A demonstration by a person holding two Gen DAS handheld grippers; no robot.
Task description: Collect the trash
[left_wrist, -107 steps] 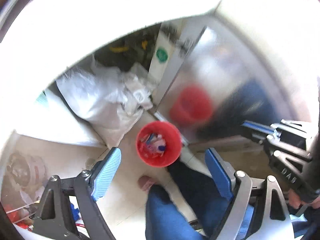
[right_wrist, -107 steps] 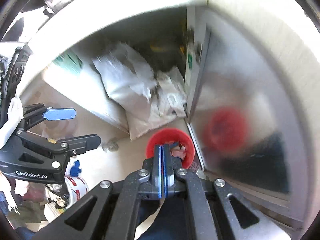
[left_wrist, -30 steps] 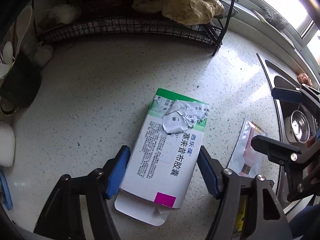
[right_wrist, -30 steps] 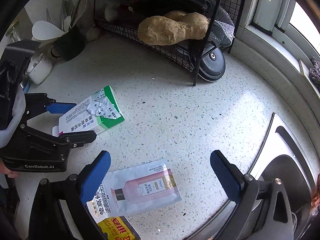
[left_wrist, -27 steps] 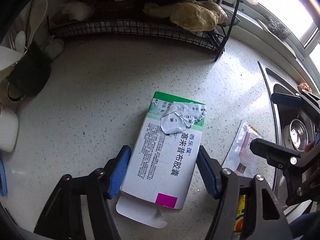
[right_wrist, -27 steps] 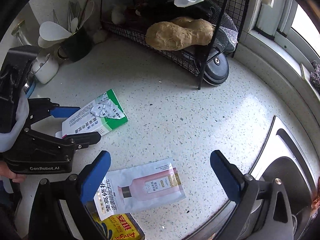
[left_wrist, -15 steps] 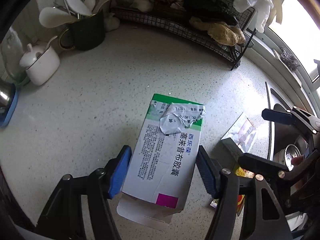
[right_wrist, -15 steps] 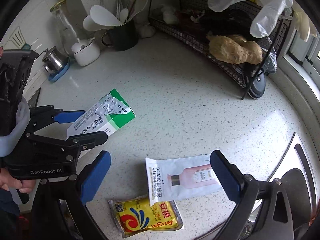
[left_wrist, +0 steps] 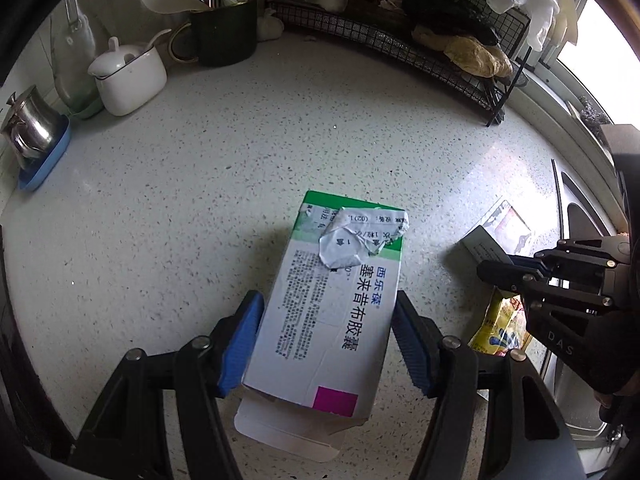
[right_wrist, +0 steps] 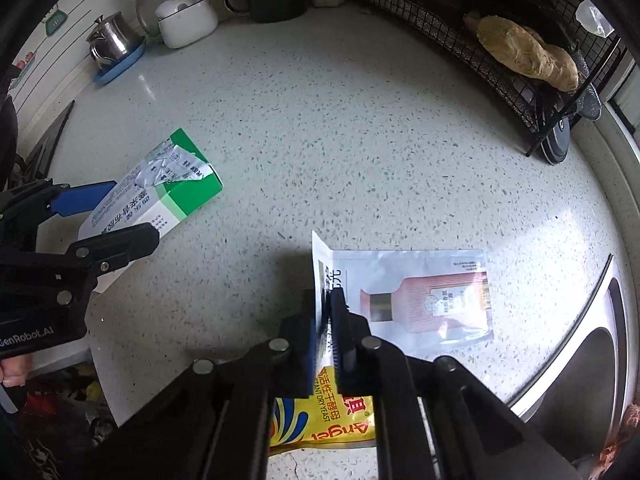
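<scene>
Pickup step: right gripper [right_wrist: 327, 312] just clamped on silver-and-pink foil sachet [right_wrist: 416, 292], left gripper [left_wrist: 326, 340] half-open gripping green-and-white cardboard medicine box [left_wrist: 336, 300]; next, lift both clear.

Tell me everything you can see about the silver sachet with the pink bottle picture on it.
The sachet is a flat, shiny silver foil packet printed with a pink bottle and small text. One end is lifted and bent upright, pinched between the closed fingers of the right gripper, whose jaws have just closed on it; the rest trails toward the counter. It is near the sink edge, just beyond a yellow yeast packet.
</scene>
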